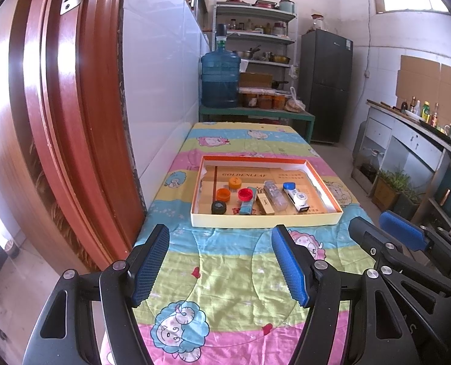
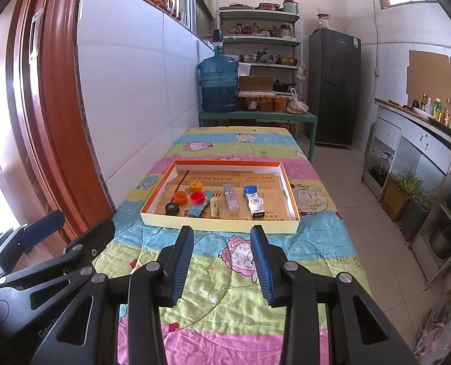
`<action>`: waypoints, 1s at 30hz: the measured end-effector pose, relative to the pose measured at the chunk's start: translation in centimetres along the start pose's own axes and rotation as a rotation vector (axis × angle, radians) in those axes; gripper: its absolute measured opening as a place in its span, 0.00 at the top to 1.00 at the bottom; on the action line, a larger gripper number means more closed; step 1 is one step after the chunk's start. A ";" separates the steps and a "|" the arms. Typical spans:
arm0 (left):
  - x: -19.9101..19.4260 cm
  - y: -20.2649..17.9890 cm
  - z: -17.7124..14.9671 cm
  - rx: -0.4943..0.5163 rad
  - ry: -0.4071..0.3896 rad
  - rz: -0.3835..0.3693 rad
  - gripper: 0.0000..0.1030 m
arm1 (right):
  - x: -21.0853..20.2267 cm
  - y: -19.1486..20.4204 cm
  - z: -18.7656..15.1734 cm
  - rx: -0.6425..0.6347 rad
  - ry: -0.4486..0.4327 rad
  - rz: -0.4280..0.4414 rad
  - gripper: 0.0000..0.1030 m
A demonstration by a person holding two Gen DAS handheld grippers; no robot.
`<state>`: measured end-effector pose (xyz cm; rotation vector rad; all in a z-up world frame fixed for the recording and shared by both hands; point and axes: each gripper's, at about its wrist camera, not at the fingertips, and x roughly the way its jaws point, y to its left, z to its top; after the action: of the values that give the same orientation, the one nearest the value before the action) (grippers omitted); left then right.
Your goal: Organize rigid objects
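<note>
Both grippers hang over the near end of a table covered w/ a cartoon-print cloth (image 1: 225, 273), neither touching anything. Left gripper (image 1: 220, 269): jaws wide apart, blue pads facing each other, only cloth between them. Right gripper (image 2: 222, 263): jaws parted too, narrower gap, nothing between them – it shows at the right edge of the left wrist view, just beside the left one.

Farther along the table sits a shallow cardboard tray (image 1: 265, 220) w/ an orange inner rim, flat on the cloth, its near wall just beyond the fingertips. All the small items lie inside it, bunched toward the near half:
- black cap (image 1: 218, 207) at the near left corner
- orange cap (image 1: 223, 195) just behind it, red cap (image 1: 245, 194) beside that
- a yellow-orange cap (image 1: 234, 183) farther back
- blue box (image 1: 247, 204) lying lengthwise, touching or nearly touching the red cap (can't tell which)
- tan box (image 1: 265, 205) just right of the blue one
- clear plastic case (image 1: 275, 196) angled beside it
- white device w/ a blue cap end (image 1: 296, 197), right-most of the row

Right third and far half of the tray – bare printed cardboard.

Behind the table: blue water jug (image 1: 220, 80) on a green bench, metal shelving w/ pots and jars, dark fridge (image 1: 328, 85). A red-brown door frame (image 1: 61, 121) fills the left side.
</note>
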<state>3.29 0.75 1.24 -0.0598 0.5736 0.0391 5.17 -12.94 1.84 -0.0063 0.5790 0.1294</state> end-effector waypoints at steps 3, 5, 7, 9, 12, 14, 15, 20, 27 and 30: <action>0.0 0.0 0.0 0.001 -0.001 0.001 0.31 | -0.1 0.0 0.0 -0.002 -0.003 -0.001 0.63; 0.0 -0.1 0.0 0.001 -0.001 0.000 0.31 | -0.2 0.0 0.0 -0.002 -0.004 -0.001 0.63; -0.1 -0.1 0.0 0.001 -0.002 0.001 0.31 | -0.2 0.0 0.0 -0.003 -0.005 -0.002 0.63; -0.1 0.0 0.0 0.001 -0.002 0.001 0.31 | -0.2 0.0 0.0 -0.003 -0.005 -0.001 0.63; -0.1 0.0 0.0 0.001 -0.002 0.001 0.31 | -0.2 0.0 0.0 -0.002 -0.005 -0.001 0.63; -0.1 -0.1 0.0 0.002 -0.001 0.001 0.31 | -0.2 0.0 0.0 -0.002 -0.004 -0.001 0.63; -0.1 0.0 0.0 0.002 0.000 0.001 0.31 | -0.3 0.0 0.0 -0.001 -0.003 -0.001 0.63; 0.0 0.3 0.0 0.004 0.003 0.003 0.31 | -0.3 -0.1 0.0 0.002 -0.001 0.001 0.63; 0.2 0.7 0.0 0.006 0.006 0.007 0.31 | -0.3 -0.1 0.0 0.001 0.000 0.000 0.63; 0.1 0.6 -0.1 0.005 0.007 0.006 0.31 | -0.3 -0.2 -0.1 0.003 0.001 0.002 0.63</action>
<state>3.34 1.30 1.09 -0.0530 0.5812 0.0429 4.91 -13.17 1.96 -0.0029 0.5805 0.1301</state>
